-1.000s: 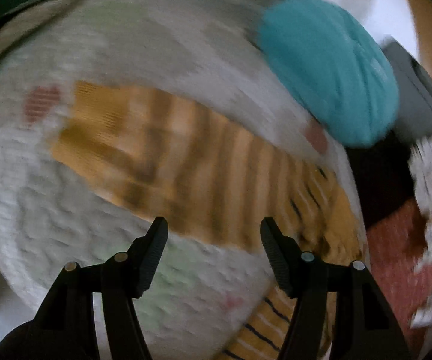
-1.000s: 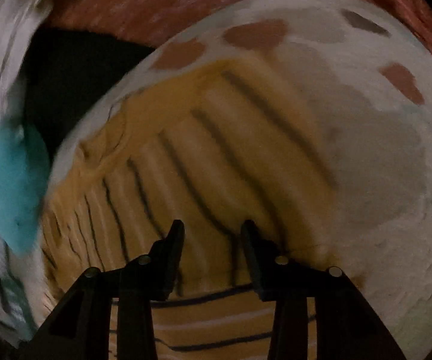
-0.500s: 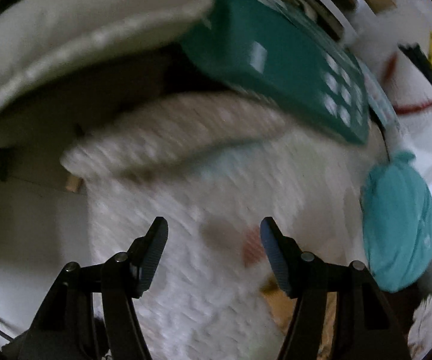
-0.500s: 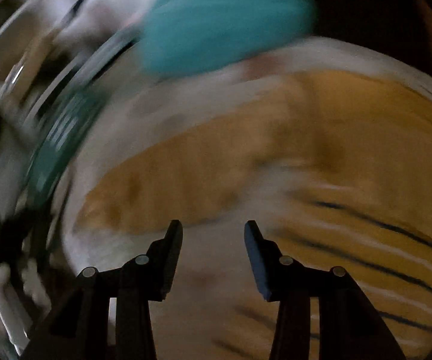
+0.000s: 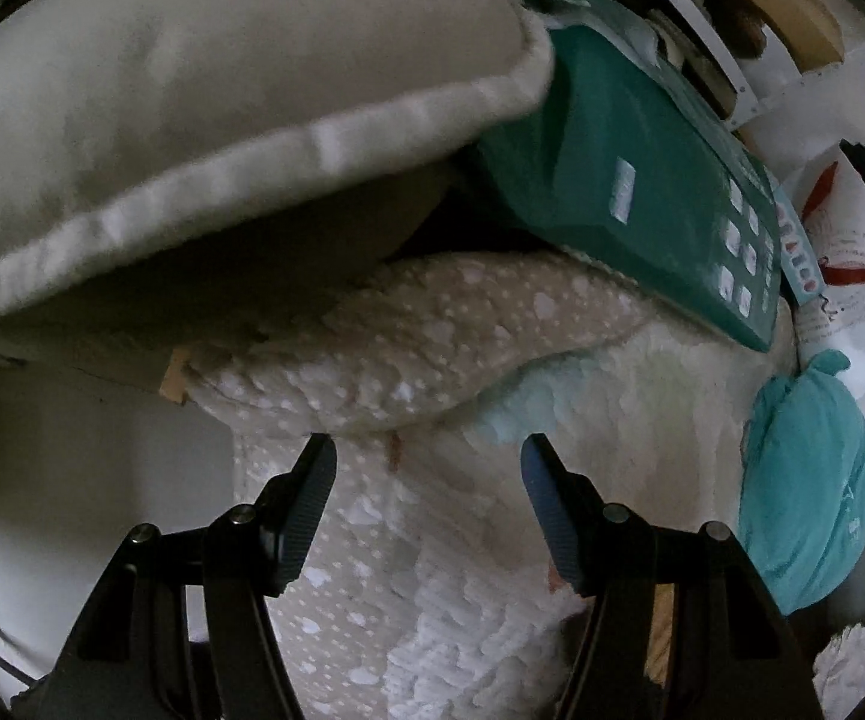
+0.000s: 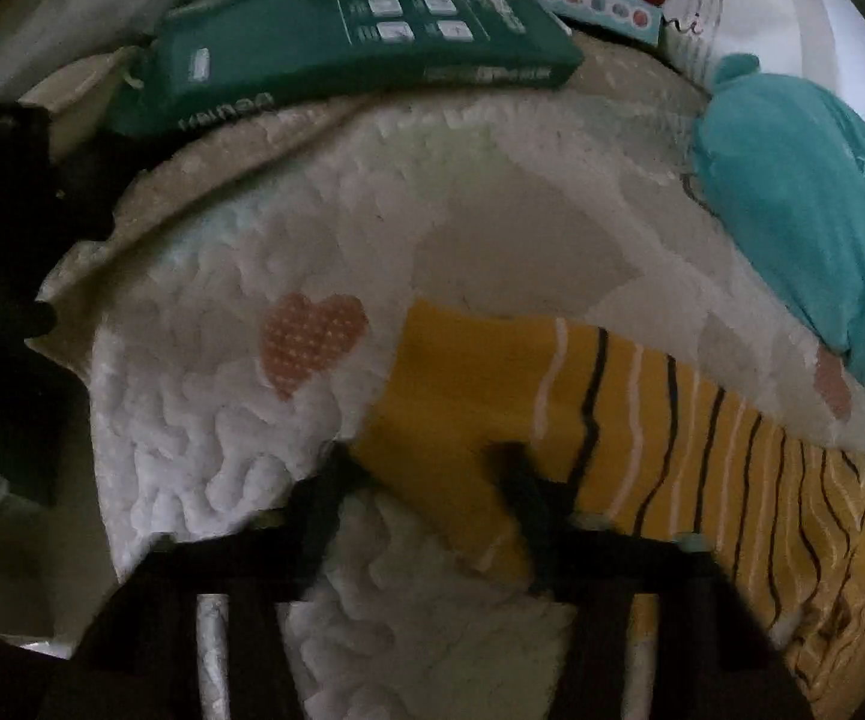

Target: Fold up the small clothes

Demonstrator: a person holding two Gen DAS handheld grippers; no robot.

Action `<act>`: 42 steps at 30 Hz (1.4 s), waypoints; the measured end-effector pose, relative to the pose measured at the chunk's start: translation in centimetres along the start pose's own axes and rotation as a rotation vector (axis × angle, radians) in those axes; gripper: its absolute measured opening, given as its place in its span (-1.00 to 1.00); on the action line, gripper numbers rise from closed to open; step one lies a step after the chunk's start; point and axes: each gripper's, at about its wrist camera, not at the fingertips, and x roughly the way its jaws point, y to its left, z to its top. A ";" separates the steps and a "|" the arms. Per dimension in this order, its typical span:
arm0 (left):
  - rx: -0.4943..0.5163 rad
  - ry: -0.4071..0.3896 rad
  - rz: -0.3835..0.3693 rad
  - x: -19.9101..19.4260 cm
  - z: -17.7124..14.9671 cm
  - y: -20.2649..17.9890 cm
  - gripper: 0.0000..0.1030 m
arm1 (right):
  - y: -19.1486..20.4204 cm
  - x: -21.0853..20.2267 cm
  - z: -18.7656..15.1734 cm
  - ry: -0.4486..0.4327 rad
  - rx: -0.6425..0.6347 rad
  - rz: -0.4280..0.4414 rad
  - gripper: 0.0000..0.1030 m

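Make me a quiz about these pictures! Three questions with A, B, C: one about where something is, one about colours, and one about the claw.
1. Where does the yellow cloth lie?
A) on the green pack
B) on the white quilt
C) on the cushion

2. What colours are the stripes on the yellow cloth?
A) red and blue
B) green only
C) black and white

3. How is the left claw?
A) open, with nothing in it
B) shut on the yellow cloth
C) shut on a teal bundle

Answers:
1. B: the cloth lies flat on the bumpy quilt, near its pink heart.
2. C: thin dark lines and pale lines cross the yellow.
3. A: its two fingers stand apart, and only quilt shows between them.
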 end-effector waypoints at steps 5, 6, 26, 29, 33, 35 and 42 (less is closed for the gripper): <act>0.080 0.034 -0.045 0.4 -2.4 -3.5 0.23 | -9.1 -7.5 0.8 -0.145 0.278 -0.023 -0.81; 0.109 0.041 -0.058 0.3 -3.4 -4.4 0.23 | -11.3 -9.1 0.5 -0.170 0.332 -0.040 -0.81; 0.694 0.366 -0.201 4.4 -24.7 -20.9 0.23 | -45.9 -18.5 -31.7 0.022 1.163 -0.548 -0.81; 0.751 0.392 -0.179 5.3 -26.6 -21.6 0.23 | -46.6 -16.7 -33.4 0.073 1.178 -0.547 -0.73; 0.779 0.401 -0.165 5.6 -28.1 -22.3 0.23 | -46.7 -17.8 -35.2 0.070 1.199 -0.656 -0.17; 0.769 0.398 -0.165 5.6 -28.4 -22.4 0.23 | -46.3 -19.4 -35.3 0.038 1.237 -0.699 -0.16; 0.715 0.365 -0.124 5.3 -27.7 -21.5 0.23 | -42.8 -19.7 -26.5 -0.158 1.114 -0.398 -0.22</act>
